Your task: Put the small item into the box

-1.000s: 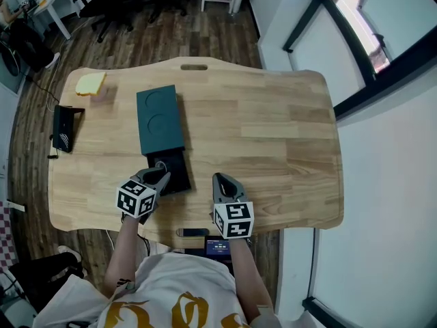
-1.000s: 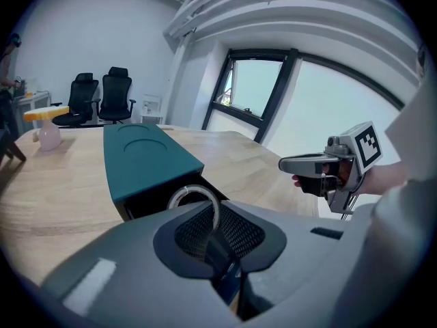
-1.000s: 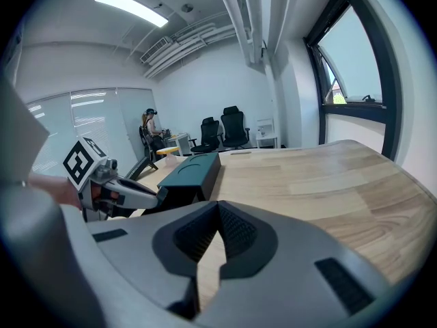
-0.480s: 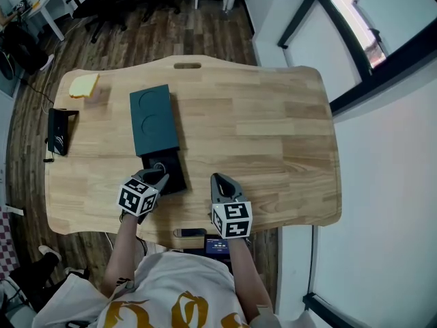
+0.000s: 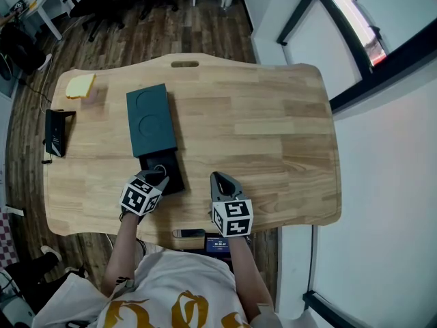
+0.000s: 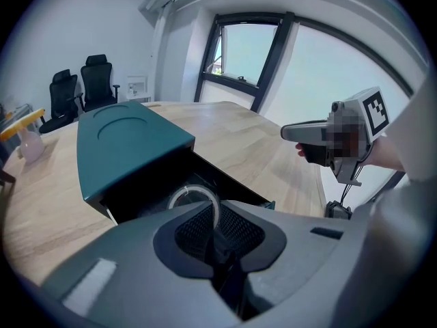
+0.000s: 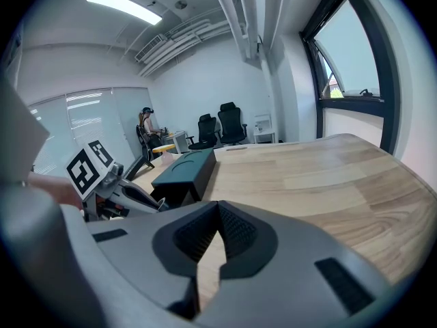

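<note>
With the fingers of our left gripper pinched on the small ring over the box's open drawer — the right gripper has its fingers closed on nothing — we risk a skewed release clipping the drawer's edge and sending the ring rolling across the worktop.

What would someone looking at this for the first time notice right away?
A dark teal box lies on the left half of the wooden table, its dark drawer slid open toward the person. The left gripper is over that drawer, jaws shut on a thin silvery ring. The right gripper is to its right, jaws together on nothing.
</note>
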### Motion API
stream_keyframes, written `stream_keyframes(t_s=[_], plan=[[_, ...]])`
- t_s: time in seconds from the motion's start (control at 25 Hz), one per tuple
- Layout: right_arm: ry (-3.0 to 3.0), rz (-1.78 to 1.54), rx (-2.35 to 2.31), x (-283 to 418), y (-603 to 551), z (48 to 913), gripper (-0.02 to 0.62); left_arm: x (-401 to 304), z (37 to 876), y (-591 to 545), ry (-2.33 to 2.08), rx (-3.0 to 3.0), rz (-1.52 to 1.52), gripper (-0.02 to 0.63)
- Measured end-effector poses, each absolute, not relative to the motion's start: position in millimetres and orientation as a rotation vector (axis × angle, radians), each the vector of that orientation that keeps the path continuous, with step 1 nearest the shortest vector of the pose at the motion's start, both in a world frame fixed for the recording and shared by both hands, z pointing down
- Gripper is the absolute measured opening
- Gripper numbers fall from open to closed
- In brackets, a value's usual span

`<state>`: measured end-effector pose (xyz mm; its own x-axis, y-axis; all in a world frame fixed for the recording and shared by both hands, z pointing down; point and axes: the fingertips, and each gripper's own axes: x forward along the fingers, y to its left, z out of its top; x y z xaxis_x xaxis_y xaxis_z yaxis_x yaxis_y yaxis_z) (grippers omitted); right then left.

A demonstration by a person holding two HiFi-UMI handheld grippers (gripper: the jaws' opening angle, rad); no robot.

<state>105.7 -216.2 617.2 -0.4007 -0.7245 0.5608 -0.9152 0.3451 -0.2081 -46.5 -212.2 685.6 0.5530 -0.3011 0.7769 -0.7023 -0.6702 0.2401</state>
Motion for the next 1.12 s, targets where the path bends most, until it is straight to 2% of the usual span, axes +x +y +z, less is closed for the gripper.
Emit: stream_keyframes(t_s=[0.72,1.12], plan=[[-2.230,0.740,1.432,111,-215,626,0.005,-44,701,-201,-0.631,2.078,1.230,0.037],[-2.236,0.743,1.421,107,-214,626,0.005,-46,696,-208,-0.668,2.067,1.219,0.037]])
